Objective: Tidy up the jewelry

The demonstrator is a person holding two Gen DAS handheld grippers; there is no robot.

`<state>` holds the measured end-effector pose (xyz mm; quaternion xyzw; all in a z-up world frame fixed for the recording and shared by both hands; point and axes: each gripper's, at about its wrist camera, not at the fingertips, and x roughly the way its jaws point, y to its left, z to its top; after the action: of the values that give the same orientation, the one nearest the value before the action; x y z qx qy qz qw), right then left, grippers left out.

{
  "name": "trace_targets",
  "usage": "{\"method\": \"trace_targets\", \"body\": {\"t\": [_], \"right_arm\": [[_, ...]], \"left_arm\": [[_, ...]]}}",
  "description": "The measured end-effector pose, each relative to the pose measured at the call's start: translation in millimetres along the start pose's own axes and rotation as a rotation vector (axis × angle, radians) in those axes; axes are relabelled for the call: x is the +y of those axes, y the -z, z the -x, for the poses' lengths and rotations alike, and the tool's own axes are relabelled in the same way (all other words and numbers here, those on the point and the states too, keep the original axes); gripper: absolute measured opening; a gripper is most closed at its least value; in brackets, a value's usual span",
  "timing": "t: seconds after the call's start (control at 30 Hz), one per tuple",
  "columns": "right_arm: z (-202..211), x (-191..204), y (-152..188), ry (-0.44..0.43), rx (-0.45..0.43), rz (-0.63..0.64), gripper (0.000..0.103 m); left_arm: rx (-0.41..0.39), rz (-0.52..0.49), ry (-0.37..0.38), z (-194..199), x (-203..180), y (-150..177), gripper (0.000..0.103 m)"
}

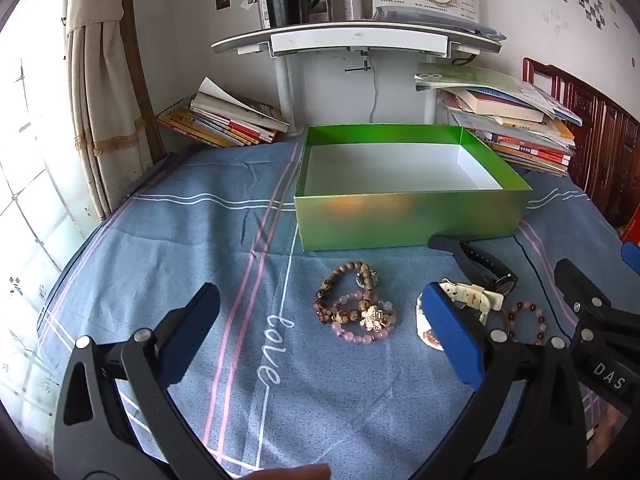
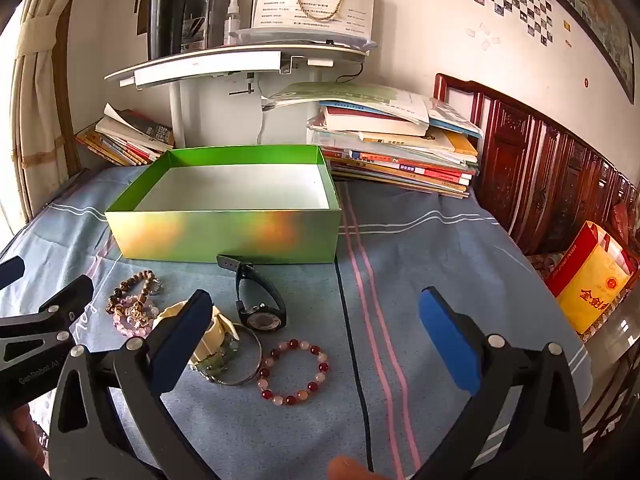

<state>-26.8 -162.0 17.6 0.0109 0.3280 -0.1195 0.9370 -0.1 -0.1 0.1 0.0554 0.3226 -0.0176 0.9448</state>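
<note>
Plainly, left claw [image 1: 320,336] spread wide, right claw [image 2: 316,340] likewise, both empty above bracelets [image 1: 356,304].

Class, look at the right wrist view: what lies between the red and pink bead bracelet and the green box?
The black watch lies between the red and pink bead bracelet and the green box, seen in the right wrist view.

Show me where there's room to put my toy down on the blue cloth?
The cloth is bare right of the pink stripes, toward the wooden bed frame. It is also bare left of the word "love". It is crowded before the green box: watches and bracelets lie close together.
</note>
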Motion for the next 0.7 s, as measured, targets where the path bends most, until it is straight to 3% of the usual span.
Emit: {"method": "trace_targets", "body": {"t": [0.7], "right_arm": [[-2.5, 5.9, 2.1, -0.006, 0.004, -0.005, 0.101]], "left_arm": [[0.0, 0.003, 0.003, 0.3, 0.2, -0.1, 0.1]]}}
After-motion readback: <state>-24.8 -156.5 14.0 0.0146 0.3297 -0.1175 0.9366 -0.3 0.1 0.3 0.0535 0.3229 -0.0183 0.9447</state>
